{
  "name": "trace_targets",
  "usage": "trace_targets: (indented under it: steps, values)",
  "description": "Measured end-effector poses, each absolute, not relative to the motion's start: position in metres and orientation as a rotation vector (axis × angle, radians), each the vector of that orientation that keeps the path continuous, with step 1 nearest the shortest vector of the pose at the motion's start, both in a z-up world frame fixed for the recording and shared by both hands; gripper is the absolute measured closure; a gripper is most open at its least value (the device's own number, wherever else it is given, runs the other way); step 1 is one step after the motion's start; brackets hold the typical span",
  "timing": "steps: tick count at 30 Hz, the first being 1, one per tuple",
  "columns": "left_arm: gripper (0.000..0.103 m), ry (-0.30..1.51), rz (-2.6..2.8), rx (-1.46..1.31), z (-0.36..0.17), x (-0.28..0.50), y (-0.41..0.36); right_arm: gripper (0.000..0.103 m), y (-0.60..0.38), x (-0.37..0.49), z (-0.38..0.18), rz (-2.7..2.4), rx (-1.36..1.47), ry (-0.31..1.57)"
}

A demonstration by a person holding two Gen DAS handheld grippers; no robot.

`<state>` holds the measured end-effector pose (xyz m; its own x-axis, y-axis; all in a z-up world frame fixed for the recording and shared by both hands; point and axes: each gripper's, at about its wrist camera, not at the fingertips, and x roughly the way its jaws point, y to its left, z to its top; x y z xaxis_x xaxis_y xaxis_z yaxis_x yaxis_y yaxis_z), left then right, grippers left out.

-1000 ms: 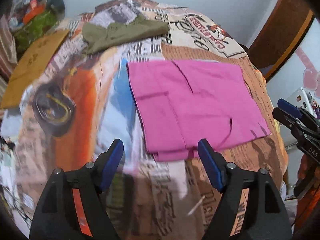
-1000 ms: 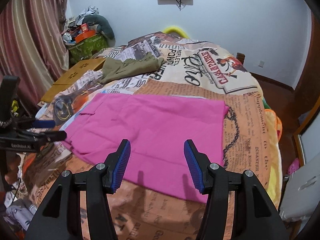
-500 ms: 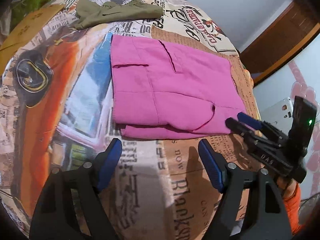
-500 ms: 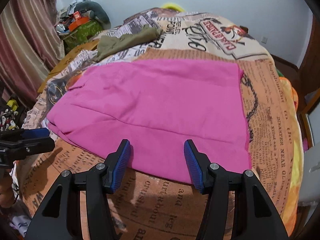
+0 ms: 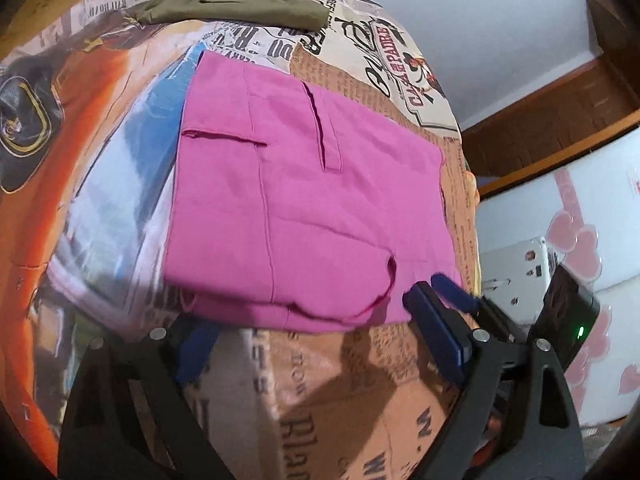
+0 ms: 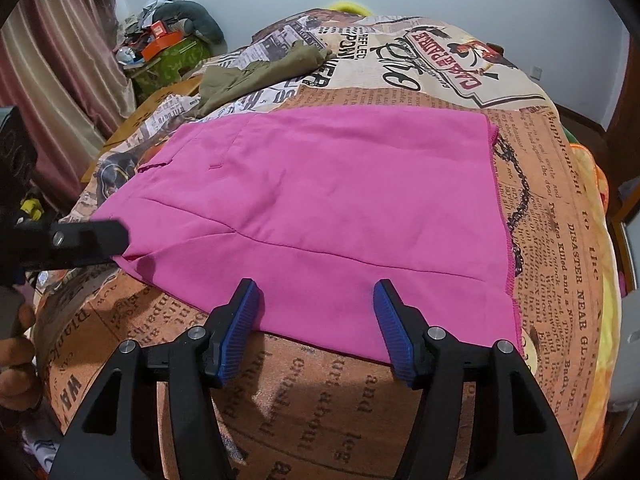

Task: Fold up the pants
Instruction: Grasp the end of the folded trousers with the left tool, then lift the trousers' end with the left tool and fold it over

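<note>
Newsprint-patterned bedspread covers the bed, with the pink pants lying flat on it as a partly folded rectangle; an olive garment lies well beyond the pants' far edge. Right gripper stands wide open over the pants' near edge, holding nothing. Left gripper is also spread wide and empty, straddling the pants' near-left corner, its fingertips just at the hem. Judged step: seizing the near edge with both tools for the next fold. To do it well, each of the 2 jaws should bite all stacked layers at matching depth, near the pants' 2 corners, then lift together so the edge travels level to the far edge
</note>
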<state>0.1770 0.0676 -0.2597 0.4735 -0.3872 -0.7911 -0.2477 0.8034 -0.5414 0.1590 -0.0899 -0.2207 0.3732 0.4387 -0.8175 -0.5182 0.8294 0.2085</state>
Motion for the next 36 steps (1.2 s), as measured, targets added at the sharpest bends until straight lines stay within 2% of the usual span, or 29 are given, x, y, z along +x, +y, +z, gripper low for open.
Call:
trace_targets:
  steps: [2, 4, 5, 6, 7, 8, 13, 21, 28, 31, 36]
  values:
    - [0.017, 1.096, -0.080, -0.694, -0.261, 0.181, 0.072, 0.045, -0.090, 0.159, -0.221, 0.616, -0.086, 1.019]
    - [0.030, 1.095, -0.056, -0.711, -0.261, 0.182, 0.078, 0.045, -0.091, 0.159, -0.221, 0.619, -0.087, 1.019]
    - [0.042, 1.097, -0.036, -0.713, -0.261, 0.183, 0.081, 0.045, -0.091, 0.159, -0.221, 0.619, -0.086, 1.019]
    - [0.050, 1.102, -0.013, -0.712, -0.262, 0.183, 0.084, 0.045, -0.091, 0.159, -0.221, 0.621, -0.083, 1.020]
    - [0.065, 1.105, 0.003, -0.706, -0.263, 0.183, 0.087, 0.045, -0.092, 0.159, -0.221, 0.624, -0.078, 1.021]
    - [0.075, 1.108, 0.015, -0.700, -0.264, 0.183, 0.089, 0.045, -0.093, 0.159, -0.221, 0.628, -0.075, 1.023]
    - [0.080, 1.076, 0.039, -0.601, -0.256, 0.177, 0.081, 0.045, -0.096, 0.162, -0.219, 0.649, -0.050, 1.045]
    - [0.082, 0.930, 0.228, -0.212, -0.216, 0.152, 0.072, 0.045, -0.083, 0.167, -0.196, 0.700, 0.001, 1.010]
    - [0.083, 0.863, 0.322, -0.116, -0.199, 0.129, 0.093, 0.045, -0.041, 0.159, -0.211, 0.803, -0.069, 1.088]
    - [0.083, 0.831, 0.333, -0.087, -0.193, 0.127, 0.090, 0.044, -0.033, 0.149, -0.212, 0.827, -0.115, 1.067]
    - [0.083, 0.786, 0.329, 0.007, -0.185, 0.131, 0.070, 0.045, -0.054, 0.151, -0.202, 0.793, -0.032, 1.058]
